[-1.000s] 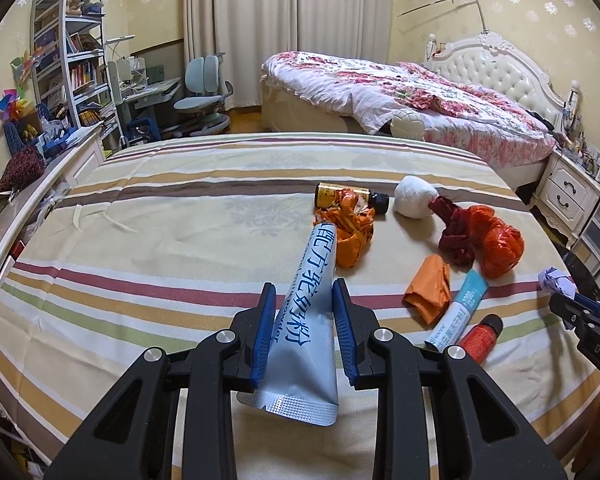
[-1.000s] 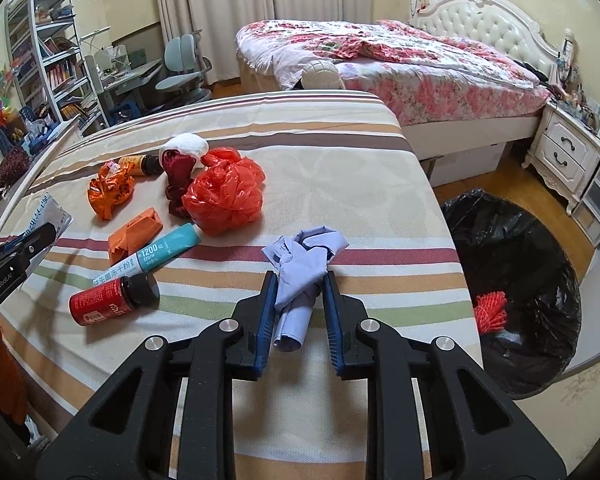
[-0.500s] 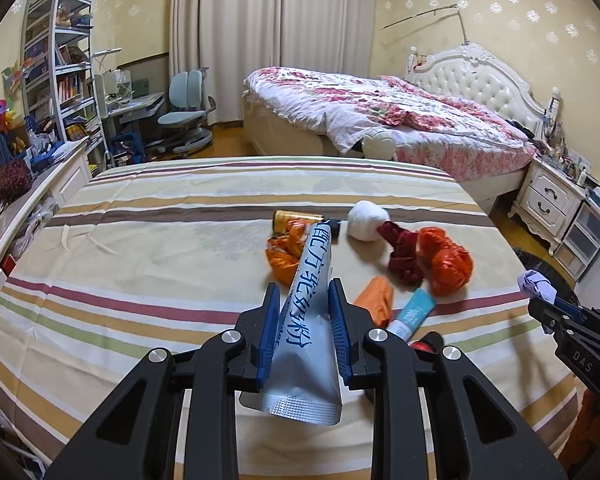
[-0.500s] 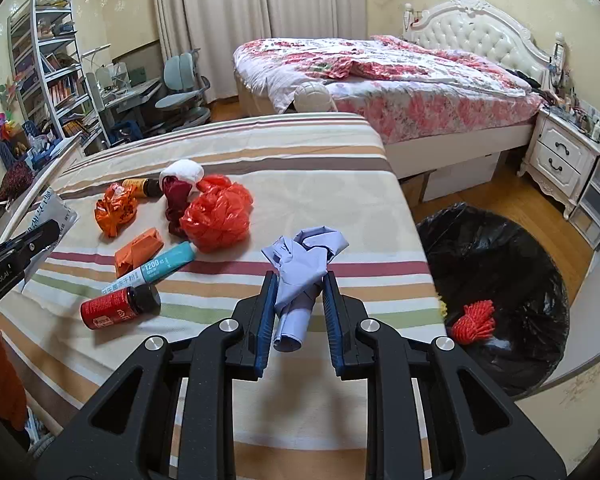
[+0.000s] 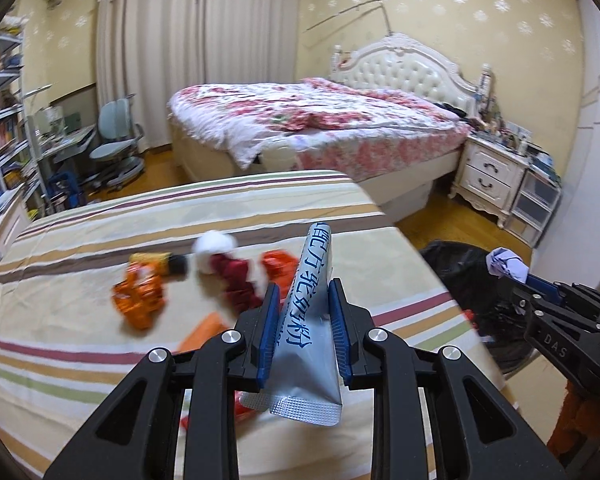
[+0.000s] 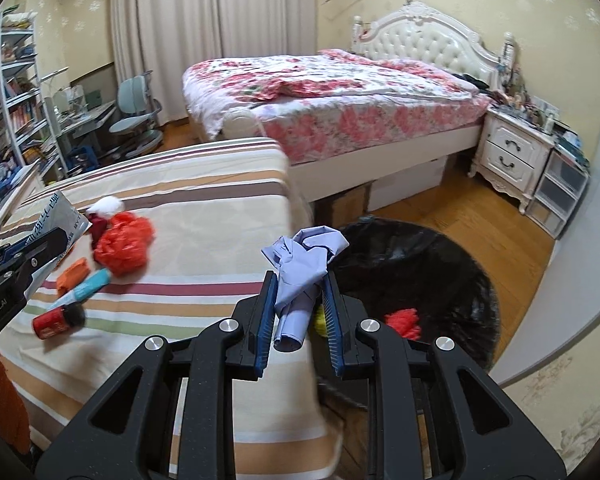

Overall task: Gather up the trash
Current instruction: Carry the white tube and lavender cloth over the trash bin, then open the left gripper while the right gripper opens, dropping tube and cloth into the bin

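Two hand-held grippers hang over the right-hand edge of a striped bedspread [image 6: 204,184], each carrying a piece of trash beside a black-lined trash bin [image 6: 440,264] that stands on the wooden floor [image 6: 480,216] just off that edge. The left gripper [image 5: 303,300] is pinched on a silver-grey tube [image 5: 306,320] printed with blue characters, its crimped end toward the camera and its far end raised above the bed; in the right wrist view the same gripper [image 6: 20,252] enters from the left margin. The right gripper [image 6: 300,292] is clamped on a crumpled lilac paper wad [image 6: 300,264], which in its own view sits right at the bed's edge with the bin's open mouth just beyond and to the right; seen from the left wrist, the right gripper [image 5: 540,284] holds the wad [image 5: 506,262] in front of the bin [image 5: 456,264]. Inside the bin lie a red mesh scrap [image 6: 402,320] and a small yellow piece [image 6: 319,322]. Left on the bedspread are a red plastic bag [image 6: 122,248], a white wad [image 6: 108,205], a dark red rag [image 6: 97,227], an orange packet [image 6: 73,274], a teal tube [image 6: 88,288] and a red bottle [image 6: 56,322]. Open floor runs between the bin, the floral bed [image 6: 340,92] and the white nightstand [image 6: 512,152].
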Motion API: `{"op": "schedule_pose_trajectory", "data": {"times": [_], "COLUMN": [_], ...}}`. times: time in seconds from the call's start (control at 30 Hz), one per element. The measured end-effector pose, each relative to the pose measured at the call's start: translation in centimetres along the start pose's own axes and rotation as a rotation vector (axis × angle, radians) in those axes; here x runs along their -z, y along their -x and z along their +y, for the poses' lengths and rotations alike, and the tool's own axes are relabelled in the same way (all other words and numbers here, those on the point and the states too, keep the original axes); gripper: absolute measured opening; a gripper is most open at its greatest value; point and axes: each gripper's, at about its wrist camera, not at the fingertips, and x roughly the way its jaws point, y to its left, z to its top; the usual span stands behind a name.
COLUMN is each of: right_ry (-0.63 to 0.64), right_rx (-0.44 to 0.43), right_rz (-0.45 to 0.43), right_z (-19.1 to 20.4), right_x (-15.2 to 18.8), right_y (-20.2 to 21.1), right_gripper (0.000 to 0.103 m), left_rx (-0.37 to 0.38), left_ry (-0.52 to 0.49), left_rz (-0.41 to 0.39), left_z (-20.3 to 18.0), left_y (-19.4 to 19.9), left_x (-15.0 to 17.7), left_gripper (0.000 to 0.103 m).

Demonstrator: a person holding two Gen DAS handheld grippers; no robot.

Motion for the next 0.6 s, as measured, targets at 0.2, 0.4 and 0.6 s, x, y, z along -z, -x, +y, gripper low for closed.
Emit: {"op": "schedule_pose_trajectory", "data": {"times": [0.2,0.4,0.6], "right_ry": [-0.064,-0.111,-0.158], "right_rx": [0.061,0.107,0.127], "right_rz": [0.004,0.007,0.028], "right_z": [-4.3,-7.4,-9.7], "right_x": [-0.2,-0.3,0.1], "right_y": [-1.0,-2.3,-3.6], "right_gripper": [0.023,0.023,0.023], "left_rx": [0.072,0.107,0.113], "left_ry": [-0.076,-0.126,-0.162], "left_rz": [0.005,0.024,0.061], "left_z": [-5.3,-9.2,-11.8], "left_y": [-2.8,-5.3,-8.1], "left_x": [-1.5,-2.0,-2.1], "left_gripper": [0.026,0.026,0.026]}}
